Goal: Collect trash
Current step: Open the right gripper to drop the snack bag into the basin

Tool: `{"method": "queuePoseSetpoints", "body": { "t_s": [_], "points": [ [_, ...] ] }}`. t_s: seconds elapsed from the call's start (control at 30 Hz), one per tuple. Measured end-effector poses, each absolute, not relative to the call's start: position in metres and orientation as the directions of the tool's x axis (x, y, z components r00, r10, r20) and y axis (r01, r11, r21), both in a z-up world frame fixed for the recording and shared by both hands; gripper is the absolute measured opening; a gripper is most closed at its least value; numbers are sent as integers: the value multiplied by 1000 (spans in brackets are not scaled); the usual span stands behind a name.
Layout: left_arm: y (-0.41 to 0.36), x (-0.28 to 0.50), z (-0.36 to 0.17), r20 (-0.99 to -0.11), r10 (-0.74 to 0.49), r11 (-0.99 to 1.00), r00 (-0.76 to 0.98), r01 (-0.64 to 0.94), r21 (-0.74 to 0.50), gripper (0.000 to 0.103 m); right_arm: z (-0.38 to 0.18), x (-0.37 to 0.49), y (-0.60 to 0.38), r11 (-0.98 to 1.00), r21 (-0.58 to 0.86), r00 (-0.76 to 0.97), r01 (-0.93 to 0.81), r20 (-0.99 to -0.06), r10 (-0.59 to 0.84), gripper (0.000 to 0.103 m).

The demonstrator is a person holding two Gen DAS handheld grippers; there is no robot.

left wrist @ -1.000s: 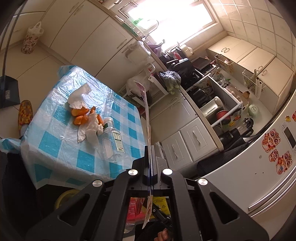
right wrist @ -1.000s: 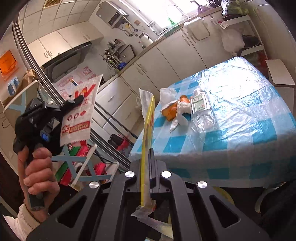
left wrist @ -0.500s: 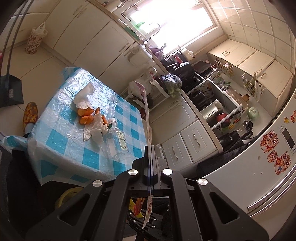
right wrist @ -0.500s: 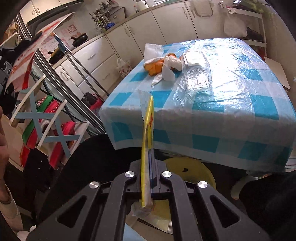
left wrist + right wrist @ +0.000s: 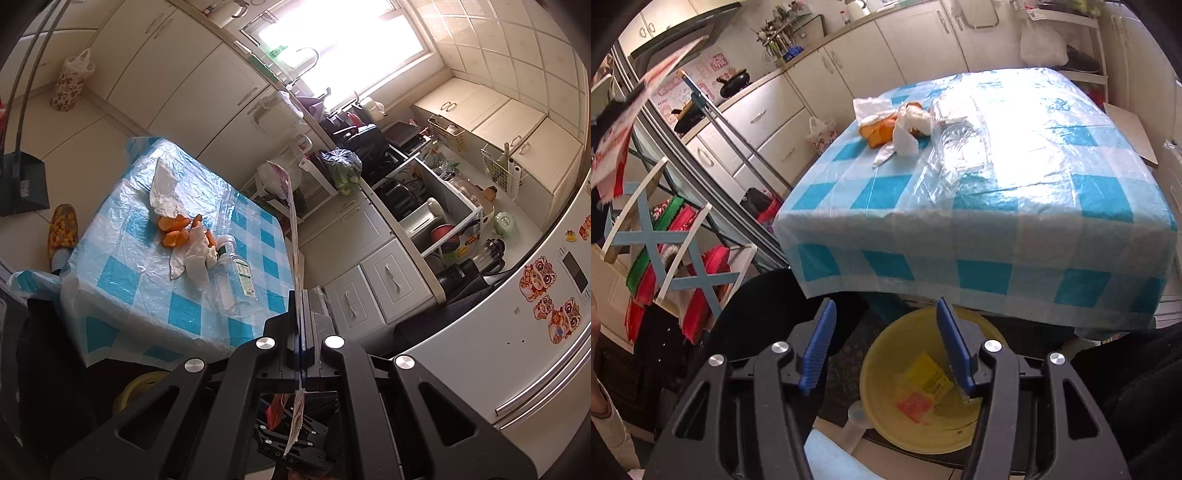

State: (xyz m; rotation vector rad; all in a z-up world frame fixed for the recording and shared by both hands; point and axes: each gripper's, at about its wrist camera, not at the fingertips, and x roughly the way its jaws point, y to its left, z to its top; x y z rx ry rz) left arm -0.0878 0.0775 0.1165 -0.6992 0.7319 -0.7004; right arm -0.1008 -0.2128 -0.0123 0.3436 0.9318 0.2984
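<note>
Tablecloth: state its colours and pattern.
The tablecloth is a blue and white check; the right wrist view shows it best.

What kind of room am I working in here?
A home kitchen, most likely. Cream cabinets run under a counter with a sink tap by the window, a fridge carries stickers, and a table with a blue checked cover stands in the middle.

Bright window over cream kitchen cabinets, white fridge w/ stickers, pale tile floor
</note>
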Motion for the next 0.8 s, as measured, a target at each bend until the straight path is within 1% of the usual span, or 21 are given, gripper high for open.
{"method": "queuePoseSetpoints", "body": {
  "t_s": [0.17, 0.37, 0.57, 0.7, 0.8],
  "points": [
    [81, -92, 115, -349, -761, 573, 548, 312, -758, 1, -7, -102, -217, 902, 423, 594, -85, -705, 387, 59],
    [80, -96, 116, -352, -761, 576, 545, 320, -752, 1, -1, -104, -219, 899, 431, 618, -77, -687, 382, 59],
    [73, -100, 113, -366, -763, 586, 533, 331, -739, 1, 6, -108, -228, 890, 453, 669, -53, -646, 368, 59],
    [67, -106, 101, -392, -766, 597, 509, 338, -727, 1, 10, -110, -234, 884, 465, 699, -32, -622, 353, 59],
    [61, -110, 78, -439, -764, 613, 473, 321, -722, 1, 13, -110, -236, 883, 469, 713, -21, -612, 342, 59]
  ]
}}
